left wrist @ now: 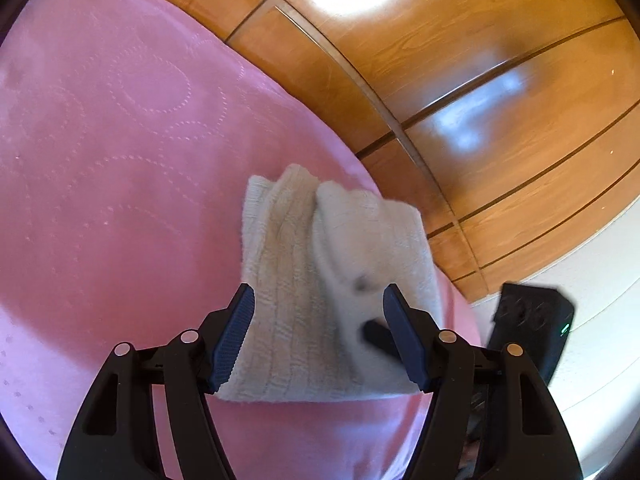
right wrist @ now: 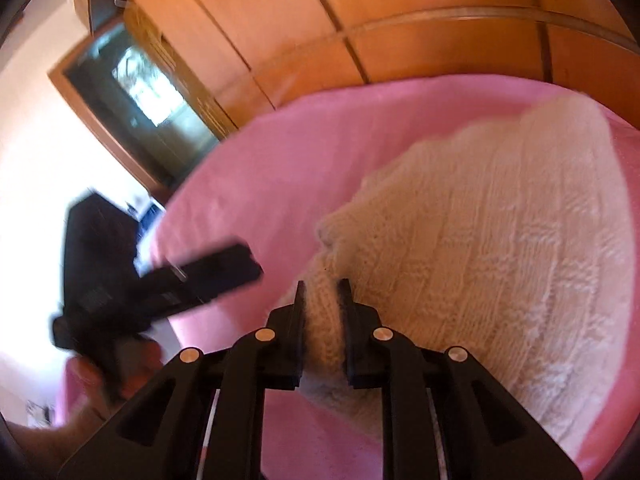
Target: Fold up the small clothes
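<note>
A cream knitted garment (left wrist: 320,280) lies on the pink bedspread (left wrist: 120,200) near its right edge. My left gripper (left wrist: 318,308) is open, hovering over the near part of the garment with a finger on each side. In the right wrist view the garment (right wrist: 500,248) fills the right half. My right gripper (right wrist: 322,292) is shut on a bunched fold of the knit at its near left edge. The right gripper's tip shows in the left wrist view (left wrist: 378,338) as a dark blur against the knit.
A wooden wardrobe (left wrist: 480,80) stands close behind the bed. The bed edge (left wrist: 460,300) drops off at the right, by a white wall. In the right wrist view the other hand-held gripper (right wrist: 160,280) blurs at the left, with a doorway (right wrist: 140,100) beyond.
</note>
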Tool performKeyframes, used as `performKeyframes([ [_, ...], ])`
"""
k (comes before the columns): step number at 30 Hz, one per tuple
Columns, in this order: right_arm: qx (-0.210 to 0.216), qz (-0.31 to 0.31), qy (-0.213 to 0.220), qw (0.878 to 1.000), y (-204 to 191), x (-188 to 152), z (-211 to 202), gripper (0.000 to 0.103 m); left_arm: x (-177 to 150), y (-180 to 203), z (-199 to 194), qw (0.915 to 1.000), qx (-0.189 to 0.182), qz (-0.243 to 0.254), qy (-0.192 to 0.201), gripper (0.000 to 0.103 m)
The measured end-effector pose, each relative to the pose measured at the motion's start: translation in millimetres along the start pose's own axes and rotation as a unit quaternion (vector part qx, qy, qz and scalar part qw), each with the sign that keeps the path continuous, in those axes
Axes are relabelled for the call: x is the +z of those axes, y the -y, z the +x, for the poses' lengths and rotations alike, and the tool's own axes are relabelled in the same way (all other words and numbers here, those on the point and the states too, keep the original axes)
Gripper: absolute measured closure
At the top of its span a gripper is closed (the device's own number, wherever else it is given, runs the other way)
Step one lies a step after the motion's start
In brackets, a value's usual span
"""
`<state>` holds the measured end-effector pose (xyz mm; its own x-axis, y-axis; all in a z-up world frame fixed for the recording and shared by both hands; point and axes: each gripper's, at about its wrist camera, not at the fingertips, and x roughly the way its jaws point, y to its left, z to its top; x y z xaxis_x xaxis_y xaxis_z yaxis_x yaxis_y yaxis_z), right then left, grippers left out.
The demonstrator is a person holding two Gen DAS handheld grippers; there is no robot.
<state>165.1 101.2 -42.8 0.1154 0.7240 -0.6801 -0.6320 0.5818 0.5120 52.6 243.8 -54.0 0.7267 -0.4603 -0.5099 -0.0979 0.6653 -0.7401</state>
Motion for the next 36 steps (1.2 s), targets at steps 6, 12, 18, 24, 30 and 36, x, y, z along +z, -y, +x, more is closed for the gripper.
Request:
performKeyframes([
  [6, 0.019, -0.029, 0.035, 0.999, -9.2, -23.3, -37.7, 0.031, 15.6, 5.4, 28.9, 0.9985, -0.031, -0.014, -0.042, 0.033],
  [12, -0.007, 0.006, 0.054, 0.999, 16.0, -64.9, -83.5, 0.019, 22.3, 22.8, 66.4, 0.9965, -0.027, -0.002, -0.079, 0.031],
  [18, -0.054, 0.085, 0.076, 0.992, 67.6, -108.5, -128.1, 0.013, 18.6, 35.5, 107.6, 0.9927, -0.011, 0.013, -0.119, 0.031],
  [24, -0.081, 0.136, 0.090, 0.983, 89.7, -122.7, -143.2, 0.013, 20.3, 60.1, 101.8, 0.9934, -0.001, 0.067, -0.093, 0.089],
  [30, -0.082, 0.117, 0.122, 0.982, 85.6, -102.9, -151.5, 0.015, 32.8, 85.7, 39.4, 0.9907, 0.008, 0.135, -0.017, 0.090],
  [36, -0.064, 0.062, 0.119, 0.989, 64.2, -62.7, -119.3, 0.041, 24.9, 58.2, 54.9, 0.9797, 0.110, 0.164, -0.036, 0.090],
])
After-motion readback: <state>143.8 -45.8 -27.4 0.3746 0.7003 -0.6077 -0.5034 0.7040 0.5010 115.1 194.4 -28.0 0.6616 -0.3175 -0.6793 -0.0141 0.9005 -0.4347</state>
